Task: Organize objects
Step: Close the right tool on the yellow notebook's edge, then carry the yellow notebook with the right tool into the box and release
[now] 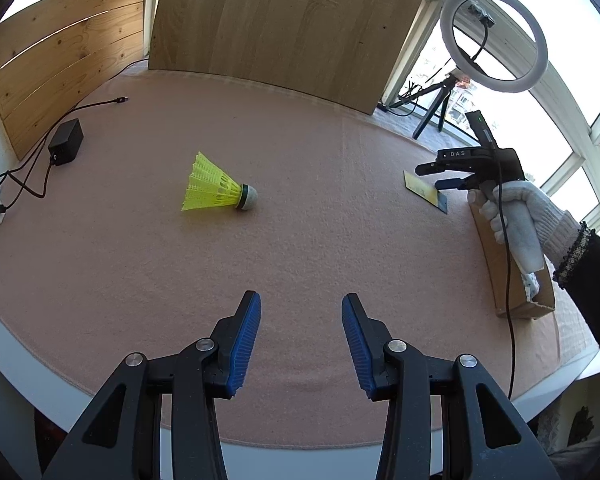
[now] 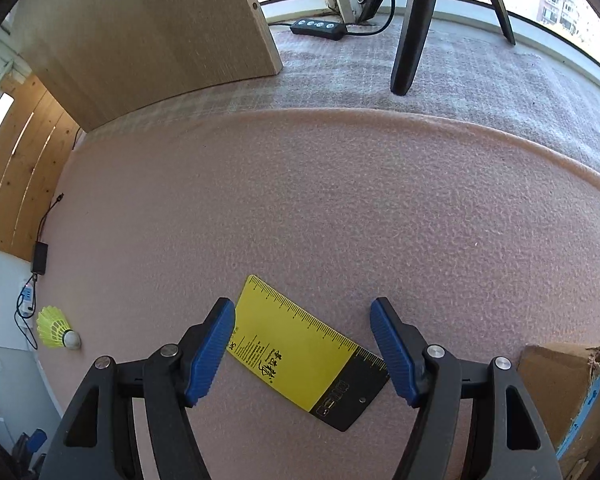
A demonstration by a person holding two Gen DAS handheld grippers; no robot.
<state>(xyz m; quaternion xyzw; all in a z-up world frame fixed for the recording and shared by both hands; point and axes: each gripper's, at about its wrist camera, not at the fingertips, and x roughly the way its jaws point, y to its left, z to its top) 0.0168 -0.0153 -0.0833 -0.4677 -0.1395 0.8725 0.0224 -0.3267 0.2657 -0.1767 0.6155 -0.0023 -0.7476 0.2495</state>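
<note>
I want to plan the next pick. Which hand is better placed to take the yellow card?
Right. The right gripper hangs directly over the yellow card, jaws open on both sides of it. The left gripper faces the shuttlecock, not the card.

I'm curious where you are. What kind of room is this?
Probably a sunny home corner set up for filming: a ring light on a tripod, big windows, and a pink mat over a table.
</note>
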